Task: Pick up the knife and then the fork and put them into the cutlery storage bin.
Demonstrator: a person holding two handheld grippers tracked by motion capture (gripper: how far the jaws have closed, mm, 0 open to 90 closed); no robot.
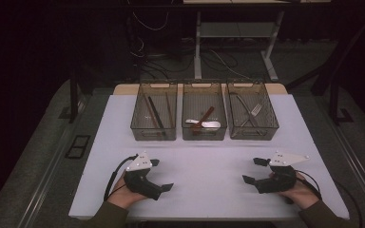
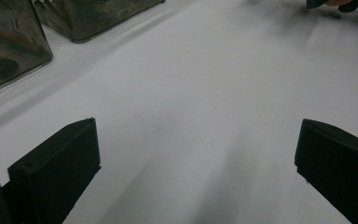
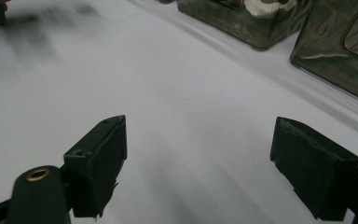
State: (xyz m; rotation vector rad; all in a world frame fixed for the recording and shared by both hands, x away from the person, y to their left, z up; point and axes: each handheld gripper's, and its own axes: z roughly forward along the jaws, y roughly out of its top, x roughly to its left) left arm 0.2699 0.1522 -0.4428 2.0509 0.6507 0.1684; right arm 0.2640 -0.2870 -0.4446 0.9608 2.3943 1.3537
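Both grippers sit low over the near half of the white worktop (image 1: 209, 142), nothing between the jaws. Left gripper (image 1: 163, 175) jaws spread wide, pointed toward the centre; right gripper (image 1: 255, 171) the same, mirrored, and the two are well apart from each other. Nearest things are three smoky see-through bins in a row at the far side, touching or nearly so. Left bin (image 1: 154, 111) holds long dark-and-brown sticks, probably chopsticks, lying lengthwise. Middle bin (image 1: 204, 111) holds a white spoon (image 1: 208, 124) with a reddish-brown utensil crossed over it. Right bin (image 1: 251, 109) holds a metal fork (image 1: 256, 110) plus other dark pieces I can't identify. High view gives the whole layout, bin contents and the grey three-cornered plates on top of each gripper. Left gripper view gives the jaw gap up close over bare white surface, bin corners (image 2: 14, 46) at upper left, blurred, contents unreadable. Right gripper view is the same story: wide gap, bin walls (image 3: 340, 51) at upper right, something pale visible inside one bin.
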